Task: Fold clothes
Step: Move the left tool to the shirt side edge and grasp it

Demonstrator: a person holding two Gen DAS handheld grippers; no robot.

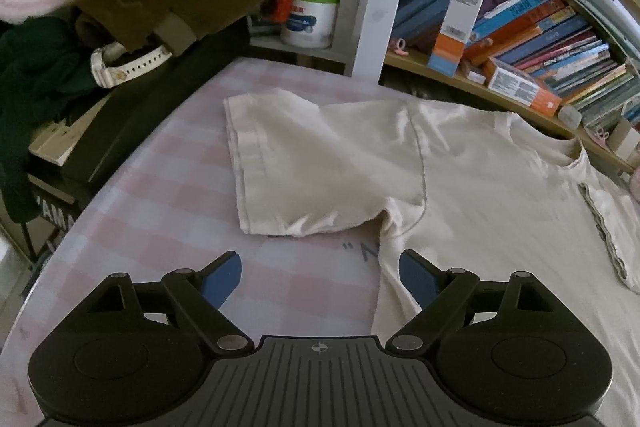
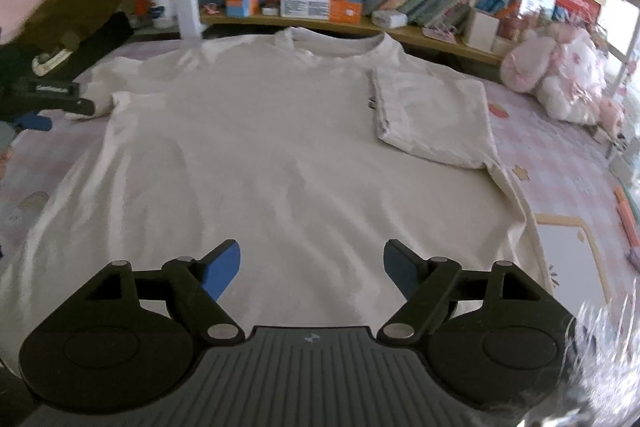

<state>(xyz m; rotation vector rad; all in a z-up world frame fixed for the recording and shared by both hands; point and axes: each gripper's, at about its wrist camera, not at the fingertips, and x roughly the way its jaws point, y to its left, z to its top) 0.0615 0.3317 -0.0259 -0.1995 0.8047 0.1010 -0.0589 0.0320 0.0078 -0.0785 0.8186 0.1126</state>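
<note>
A cream T-shirt [image 2: 256,147] lies flat on the pink checked bed [image 1: 160,187]. Both the left gripper [image 1: 320,277] and the right gripper [image 2: 312,267] gape wide, holding nothing. "YAMA" [image 1: 56,217] shows on a dark case.

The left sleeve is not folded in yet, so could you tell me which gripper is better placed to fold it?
Probably the left gripper: open, it hovers just short of the flat left sleeve. The right gripper is over the shirt's lower middle.
</note>
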